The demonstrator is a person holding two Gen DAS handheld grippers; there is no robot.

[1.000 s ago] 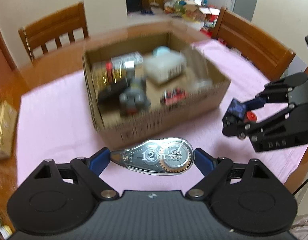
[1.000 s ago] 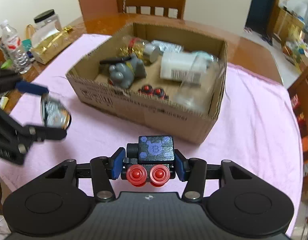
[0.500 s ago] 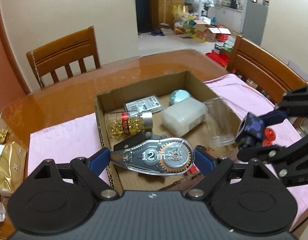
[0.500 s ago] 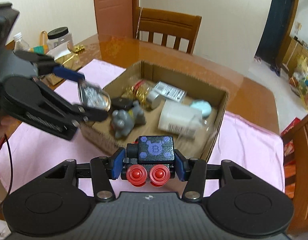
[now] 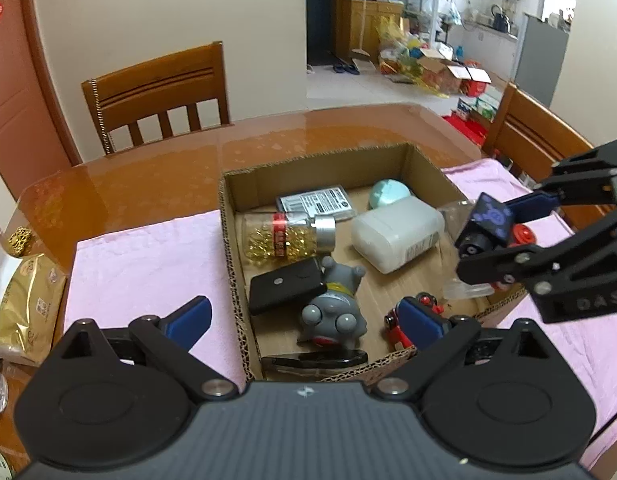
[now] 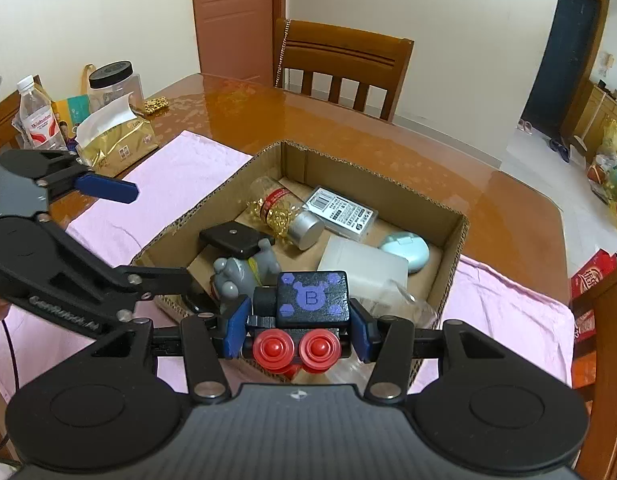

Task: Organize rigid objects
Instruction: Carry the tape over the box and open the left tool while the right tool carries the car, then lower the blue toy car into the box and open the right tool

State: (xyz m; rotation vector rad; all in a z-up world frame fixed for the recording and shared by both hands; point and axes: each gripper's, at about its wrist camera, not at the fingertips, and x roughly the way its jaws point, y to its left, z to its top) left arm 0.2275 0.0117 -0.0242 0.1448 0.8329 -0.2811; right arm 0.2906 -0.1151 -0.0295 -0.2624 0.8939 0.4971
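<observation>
Now spread wide, having just been opening, with nothing between the pads: left gripper (image 5: 304, 319), hanging over the near left part of the cardboard box (image 5: 231, 240). Directly beneath, flat against the near wall: dark correction tape (image 5: 314, 358), already inside.

Clamped tight on the black toy block (image 6: 312, 298), purple B on top and two red knobs in front: right gripper (image 6: 298, 328), poised above the right side of the box. Underneath it, a crowded floor: grey toy figure (image 6: 244, 276) to the left, white plastic container (image 6: 362, 266) just beyond, something clear and crumpled toward the near right corner.

To place well: carry the block a little farther in, clear of the wall. Aim for bare cardboard between figure and container. Lower close to the floor before letting go, rather than dropping from height. Keep it level so the knobs do not snag. Probably best to draw the left gripper away to the left first, to avoid a clash over the box.
</observation>
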